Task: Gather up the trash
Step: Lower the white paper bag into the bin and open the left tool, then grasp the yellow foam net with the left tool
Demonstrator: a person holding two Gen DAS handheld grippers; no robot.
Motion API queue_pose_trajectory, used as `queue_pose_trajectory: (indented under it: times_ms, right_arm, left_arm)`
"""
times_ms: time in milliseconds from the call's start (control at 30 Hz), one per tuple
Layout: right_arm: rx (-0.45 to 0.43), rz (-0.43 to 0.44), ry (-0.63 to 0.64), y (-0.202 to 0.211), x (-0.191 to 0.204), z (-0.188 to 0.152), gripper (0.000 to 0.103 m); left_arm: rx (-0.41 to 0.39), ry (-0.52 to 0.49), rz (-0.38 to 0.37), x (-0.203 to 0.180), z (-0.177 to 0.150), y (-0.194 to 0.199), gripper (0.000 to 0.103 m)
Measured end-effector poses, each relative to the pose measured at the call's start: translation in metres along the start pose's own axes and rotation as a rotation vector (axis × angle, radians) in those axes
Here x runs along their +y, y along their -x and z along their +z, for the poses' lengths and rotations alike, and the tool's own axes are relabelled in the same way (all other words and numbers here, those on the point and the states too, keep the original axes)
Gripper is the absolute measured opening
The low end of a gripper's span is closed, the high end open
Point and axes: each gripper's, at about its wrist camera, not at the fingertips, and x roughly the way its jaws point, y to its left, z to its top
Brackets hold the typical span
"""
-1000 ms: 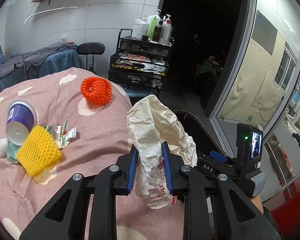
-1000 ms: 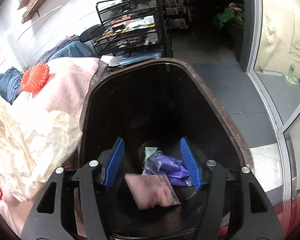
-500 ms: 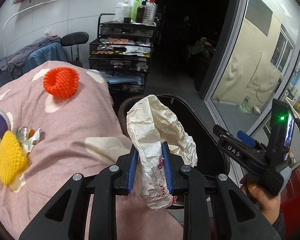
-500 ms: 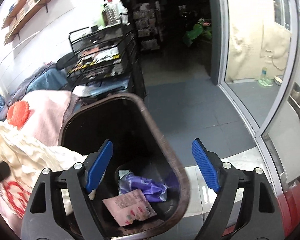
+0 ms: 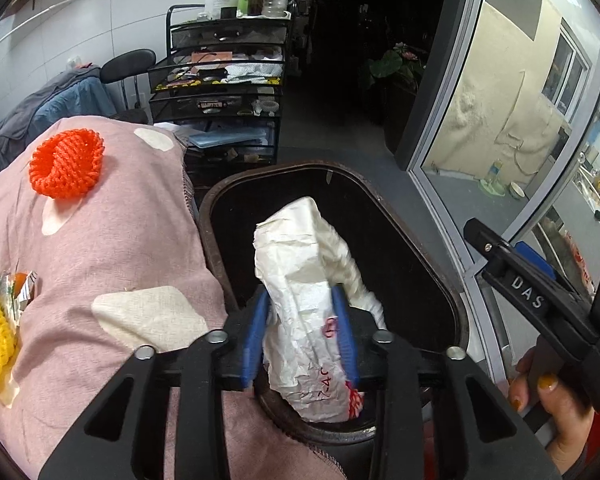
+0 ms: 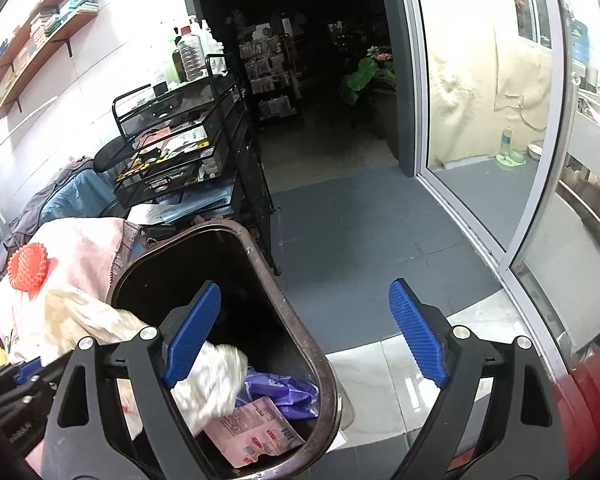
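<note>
Nearest, the left gripper point(image 5: 302, 334), jaws opening, brackets the crumpled white paper bag point(image 5: 308, 280) above the dark oval plastic bin point(image 5: 428, 248). Only the right view shows the empty, widening right gripper point(image 6: 306, 330), plus purple wrapper point(image 6: 280, 394) and pink packet point(image 6: 256, 436) inside; farther left, orange foam netting point(image 5: 66, 164).
</note>
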Motion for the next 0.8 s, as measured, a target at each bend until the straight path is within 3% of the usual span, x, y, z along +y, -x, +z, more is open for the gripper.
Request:
queue_pose_trajectory:
  times_ms: [33,100,200,567,800]
  right_arm:
    - [-0.001,0.0,-0.002,0.0,-0.001,0.0,0.088]
    - [-0.001,-0.002,-0.007,0.0,-0.001,0.001,0.089]
    - [-0.005,-0.007,-0.011,-0.001,-0.001,0.001,0.092]
    - [0.0,0.022,-0.007,0.0,0.004,-0.003,0.094]
    - [-0.004,0.067,0.045,0.005,0.021,-0.009,0.094]
  left_arm:
    - [0.004,-0.003,0.001,0.0,-0.001,-0.001,0.059]
    - [-0.001,0.004,-0.002,0.002,-0.002,-0.002,0.075]
    - [0.001,0.003,-0.019,0.003,-0.003,-0.002,0.09]
    - [-0.111,-0.064,0.007,0.0,-0.009,0.038,0.094]
    - [-0.163,-0.087,0.087,0.02,-0.018,0.073,0.094]
